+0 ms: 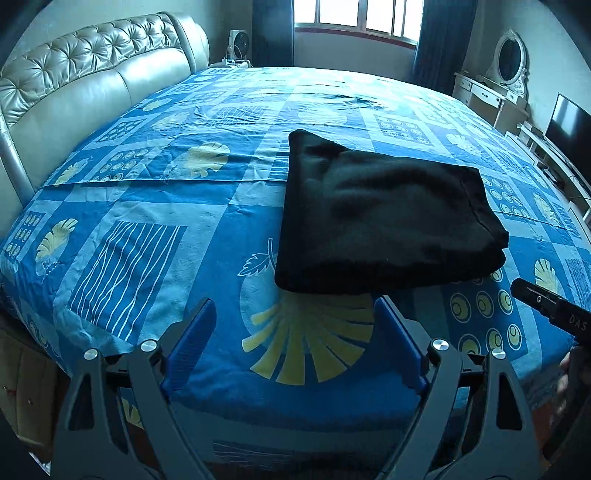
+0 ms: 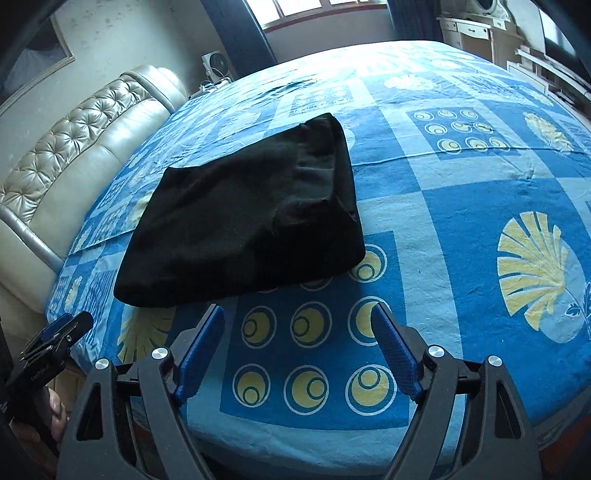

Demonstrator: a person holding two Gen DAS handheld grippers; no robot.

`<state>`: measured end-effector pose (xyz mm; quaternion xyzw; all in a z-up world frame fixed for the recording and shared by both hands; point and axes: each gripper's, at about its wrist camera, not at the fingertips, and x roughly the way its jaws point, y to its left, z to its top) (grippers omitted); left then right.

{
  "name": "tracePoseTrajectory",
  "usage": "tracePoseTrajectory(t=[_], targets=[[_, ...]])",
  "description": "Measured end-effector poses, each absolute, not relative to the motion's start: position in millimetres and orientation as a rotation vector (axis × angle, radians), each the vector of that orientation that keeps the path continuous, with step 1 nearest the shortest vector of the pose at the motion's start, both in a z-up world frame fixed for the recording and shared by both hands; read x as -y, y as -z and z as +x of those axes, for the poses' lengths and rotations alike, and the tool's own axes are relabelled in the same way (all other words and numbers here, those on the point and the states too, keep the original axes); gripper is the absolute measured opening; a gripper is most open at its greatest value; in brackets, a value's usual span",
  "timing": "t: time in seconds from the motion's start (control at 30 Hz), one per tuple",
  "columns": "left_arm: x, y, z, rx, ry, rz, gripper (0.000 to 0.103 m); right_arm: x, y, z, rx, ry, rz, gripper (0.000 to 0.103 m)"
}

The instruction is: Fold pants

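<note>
Folded black pants (image 1: 384,218) lie mid-bed (image 1: 147,206); both grippers' fingers (image 1: 195,332) (image 2: 391,343) released, empty, near bed's edge.

Dim, blue-tinted daylight in both fisheye views

Light enters through the window (image 1: 356,16) far ahead of the fingers and blows out white; the bedspread (image 1: 207,206) gleams near it, the black pants (image 1: 380,218) lose detail, straight lines bend and corners go dark at the edges

Folded pants (image 1: 384,214): matt black cloth with a soft, fuzzy nap. Bedsheet (image 1: 147,206): printed woven cloth, lightly creased; headboard (image 1: 92,85): glossy tufted leather (or a look-alike). Gripper pads (image 2: 395,350): ribbed blue plastic on matt dark arms.
</note>
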<state>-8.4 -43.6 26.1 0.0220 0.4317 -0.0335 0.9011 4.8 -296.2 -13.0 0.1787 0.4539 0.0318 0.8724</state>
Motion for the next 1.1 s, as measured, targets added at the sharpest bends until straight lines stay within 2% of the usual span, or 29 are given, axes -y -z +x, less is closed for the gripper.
tracePoseTrajectory(t=[1.0,1.1], targets=[[51.2,-25.9,-14.3,-0.885,0.094,0.050,0.087,287.1,8.7,-4.3,-0.957,-0.044,0.306,0.081],[52.2,-26.8,-14.8,-0.881,0.096,0.051,0.091,286.8,9.1,-4.0,-0.957,-0.046,0.304,0.081]])
